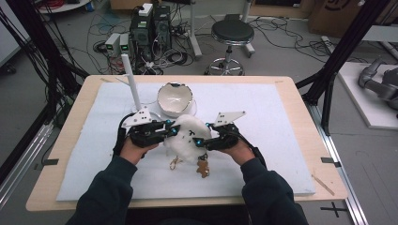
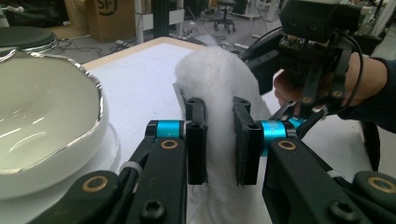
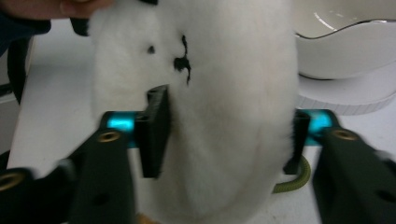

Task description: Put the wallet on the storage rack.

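At the table's near edge, one white plush toy, fluffy with a stitched black face, sits on the white foam mat between two hand-held grippers. Left gripper is clamped on a fold of its fur; right gripper has both pads pressed into its body. Behind stands one white bowl.
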`<state>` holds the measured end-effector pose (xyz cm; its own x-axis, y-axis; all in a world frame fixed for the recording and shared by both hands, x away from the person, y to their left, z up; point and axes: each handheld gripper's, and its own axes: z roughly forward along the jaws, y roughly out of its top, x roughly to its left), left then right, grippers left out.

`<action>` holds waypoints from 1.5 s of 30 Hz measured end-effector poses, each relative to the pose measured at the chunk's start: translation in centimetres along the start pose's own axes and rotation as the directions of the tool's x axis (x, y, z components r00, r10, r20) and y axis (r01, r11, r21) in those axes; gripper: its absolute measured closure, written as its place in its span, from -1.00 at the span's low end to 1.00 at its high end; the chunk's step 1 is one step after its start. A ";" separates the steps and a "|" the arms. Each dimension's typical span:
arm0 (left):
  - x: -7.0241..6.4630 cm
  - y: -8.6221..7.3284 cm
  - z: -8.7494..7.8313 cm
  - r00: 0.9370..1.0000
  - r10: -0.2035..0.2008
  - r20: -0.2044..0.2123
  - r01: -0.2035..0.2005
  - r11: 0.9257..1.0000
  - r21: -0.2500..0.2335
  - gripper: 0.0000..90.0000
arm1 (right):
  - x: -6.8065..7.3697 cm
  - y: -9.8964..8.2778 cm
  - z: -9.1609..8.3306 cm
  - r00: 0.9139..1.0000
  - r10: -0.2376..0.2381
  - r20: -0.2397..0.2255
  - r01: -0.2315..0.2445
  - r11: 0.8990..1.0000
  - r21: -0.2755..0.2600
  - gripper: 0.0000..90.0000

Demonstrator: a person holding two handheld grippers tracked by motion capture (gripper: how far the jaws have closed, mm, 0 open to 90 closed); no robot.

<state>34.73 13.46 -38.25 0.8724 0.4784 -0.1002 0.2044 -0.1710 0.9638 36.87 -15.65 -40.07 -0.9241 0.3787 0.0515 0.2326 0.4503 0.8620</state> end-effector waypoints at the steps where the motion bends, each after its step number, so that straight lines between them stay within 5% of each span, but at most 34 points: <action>1: 0.0 0.0 0.0 1.000 0.000 0.000 0.000 1.000 0.000 0.72 | 0.0 0.0 0.0 1.000 0.000 0.000 0.000 1.000 0.000 0.07; 2: 0.0 0.1 0.1 1.000 -0.004 -0.001 0.004 1.000 -0.002 0.72 | -0.1 0.0 -0.2 1.000 -0.006 -0.002 0.006 1.000 0.018 0.38; 6: 0.2 0.1 0.1 0.999 -0.050 0.006 0.050 0.999 -0.019 0.65 | -0.5 -0.1 -1.1 0.999 0.011 -0.034 -0.011 1.000 -0.021 0.63; 7: 0.2 0.1 0.1 0.998 -0.061 0.003 0.061 0.998 -0.022 0.65 | -0.5 -0.1 -1.1 0.999 0.011 -0.034 -0.011 1.000 -0.021 0.63; 9: 0.7 0.0 0.0 0.992 -0.122 -0.029 0.122 0.992 -0.021 0.21 | -0.4 0.0 -1.6 1.000 -0.005 -0.027 0.003 0.999 -0.041 0.67; 10: 0.7 0.0 0.0 0.992 -0.122 -0.029 0.122 0.992 -0.021 0.09 | -0.4 0.1 -1.7 1.000 -0.006 -0.022 0.005 0.999 -0.050 0.67; 12: 1.2 -0.5 0.0 0.987 -0.153 -0.041 0.153 0.988 -0.007 0.00 | -0.4 0.1 -2.0 1.000 0.003 -0.016 -0.004 0.997 -0.071 0.67; 17: 1.5 -1.6 0.3 0.984 -0.178 -0.012 0.179 0.980 0.084 -0.07 | -0.7 0.1 -2.6 1.000 0.022 -0.003 -0.022 0.994 -0.104 0.67; 19: 1.4 -1.6 0.5 0.985 -0.172 0.003 0.172 0.983 0.064 0.13 | -0.7 0.1 -2.6 1.000 0.024 -0.005 -0.024 0.994 -0.108 0.67; 22: 1.4 -1.4 0.4 0.988 -0.152 0.008 0.151 0.988 0.040 0.57 | -0.8 0.1 -2.6 0.999 0.033 0.000 -0.033 0.992 -0.119 0.65; 25: 1.1 -1.0 0.0 0.994 -0.112 -0.001 0.112 0.994 0.005 0.66 | -0.8 0.0 -2.6 0.999 0.040 0.004 -0.039 0.993 -0.115 0.59; 26: 0.8 -0.5 -0.2 0.997 -0.071 -0.027 0.071 0.997 -0.007 0.67 | -0.7 0.0 -2.6 0.999 0.039 0.031 -0.035 0.995 -0.097 0.41; 27: 0.8 -0.5 -0.2 0.997 -0.071 -0.027 0.071 0.997 -0.007 0.68 | -0.7 0.0 -2.6 0.999 0.039 0.031 -0.035 0.995 -0.097 0.41; 28: 0.9 0.0 -0.7 0.997 -0.053 -0.054 0.051 0.998 -0.025 0.68 | -1.0 -0.2 -2.7 0.996 0.057 0.064 -0.050 0.994 -0.095 0.13; 31: 1.1 0.8 -1.4 0.997 -0.028 -0.076 0.025 0.999 -0.046 0.69 | -1.3 -0.6 -3.4 0.991 0.083 0.101 -0.072 0.992 -0.105 0.01; 34: 1.8 2.8 -3.1 0.991 0.058 -0.116 -0.068 0.994 -0.085 0.69 | -2.1 -1.4 -5.8 0.977 0.128 0.173 -0.104 0.985 -0.140 -0.09; 36: 2.0 3.4 -3.4 0.989 0.074 -0.125 -0.086 0.992 -0.090 0.69 | -2.4 -1.6 -6.5 0.972 0.136 0.190 -0.108 0.982 -0.153 -0.09; 38: 2.6 5.1 -4.1 0.981 0.121 -0.155 -0.136 0.986 -0.095 0.69 | -3.0 -2.1 -8.3 0.958 0.164 0.233 -0.123 0.976 -0.182 -0.11; 45: 4.5 8.1 -4.7 0.966 0.173 -0.191 -0.200 0.971 -0.130 0.69 | -3.8 -3.3 -10.8 0.937 0.190 0.294 -0.140 0.973 -0.181 -0.13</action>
<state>38.29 18.26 -29.70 0.7937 0.5969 0.1175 -0.0335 -0.1500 0.9881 36.28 -27.30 -37.67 -0.7322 0.6781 0.0635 0.3010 0.2385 0.9233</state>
